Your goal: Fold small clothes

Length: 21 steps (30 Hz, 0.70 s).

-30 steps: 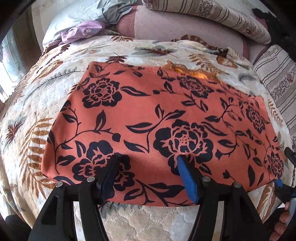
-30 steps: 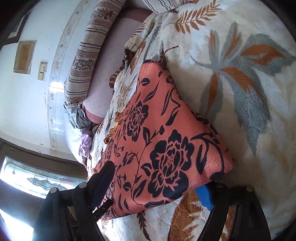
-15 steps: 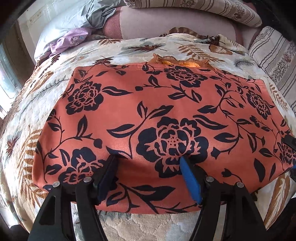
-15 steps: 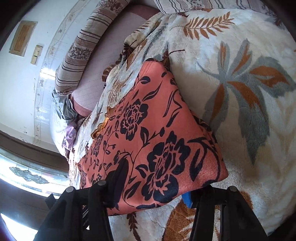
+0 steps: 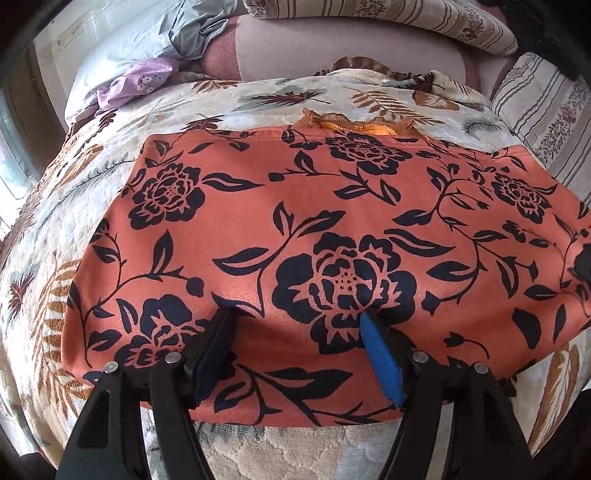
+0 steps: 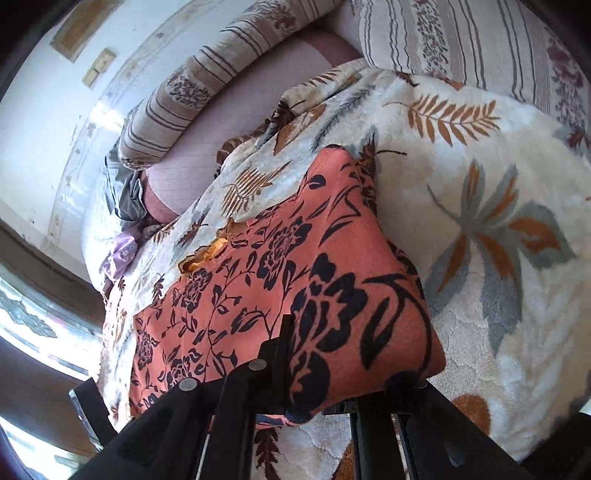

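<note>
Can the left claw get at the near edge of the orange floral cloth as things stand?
Probably yes: the left claw is open right over the orange floral cloth, its fingers resting on the fabric near that edge, with nothing lying in between on the blanket.

- The orange flowered garment [image 5: 332, 206] is smooth cloth with a faint sheen.
- The blanket [image 6: 498, 155] under it is plush, fuzzy cloth, matt.
- The left gripper [image 5: 299, 350] has matt black plastic arms, small shiny metal screws and a blue pad.
- The far striped pillow [image 5: 388, 14] is woven cloth.
</note>
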Tool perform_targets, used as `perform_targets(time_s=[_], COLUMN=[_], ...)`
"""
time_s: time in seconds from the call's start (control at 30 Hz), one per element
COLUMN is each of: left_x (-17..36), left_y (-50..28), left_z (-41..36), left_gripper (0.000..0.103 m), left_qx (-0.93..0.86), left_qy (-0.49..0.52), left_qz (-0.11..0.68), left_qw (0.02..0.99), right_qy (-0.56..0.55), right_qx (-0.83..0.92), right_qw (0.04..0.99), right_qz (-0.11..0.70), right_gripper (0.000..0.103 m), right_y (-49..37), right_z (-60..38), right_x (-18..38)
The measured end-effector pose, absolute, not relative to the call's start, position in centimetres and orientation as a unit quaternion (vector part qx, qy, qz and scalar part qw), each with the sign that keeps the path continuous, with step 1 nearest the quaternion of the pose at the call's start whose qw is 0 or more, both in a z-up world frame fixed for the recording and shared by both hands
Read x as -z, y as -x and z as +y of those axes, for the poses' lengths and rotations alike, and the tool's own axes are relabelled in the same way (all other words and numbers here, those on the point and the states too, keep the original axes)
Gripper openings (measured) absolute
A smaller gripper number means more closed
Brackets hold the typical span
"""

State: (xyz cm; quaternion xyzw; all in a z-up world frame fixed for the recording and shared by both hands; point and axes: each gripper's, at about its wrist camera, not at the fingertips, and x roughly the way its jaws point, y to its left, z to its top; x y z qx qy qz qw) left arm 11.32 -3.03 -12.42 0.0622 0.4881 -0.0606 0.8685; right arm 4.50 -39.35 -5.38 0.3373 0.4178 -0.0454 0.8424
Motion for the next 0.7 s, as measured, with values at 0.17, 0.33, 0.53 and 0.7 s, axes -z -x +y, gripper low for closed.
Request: perform_targets(time_s=[0.17,0.33,0.53,0.7], left_x=[10.1,11.2,13.1,13.4], left_y=[-11.2,-11.3,-11.2,-11.5], left_z=[-2.8,-4.9,-5.4,-5.6], left_gripper=[0.072,0.072,0.078,0.080], left_qx=[0.060,0.065,0.059,0.060], left_qy=[-0.040,-0.081,-0.109,-0.115], left_qz=[0.484,0.488,0.470,0.471], left_qw=[0.872,0.867,0.874,0.873], right_qy=[-0.470,-0.490,-0.495,-0.386], right_qx=[0.025,0.002,-0.023,0.021], right_qw=[0.764,0.753,0.761,0.819], right_qz=[0.441,0.440,0.418,0.423], right_gripper=[0.023,0.036,0.046,0.015], right_y=[-2.9,-2.3,-3.1,-3.7], right_z=[-42.7,-44.1,-44.1,-42.1], right_x=[11.9,11.5,11.1,8.2])
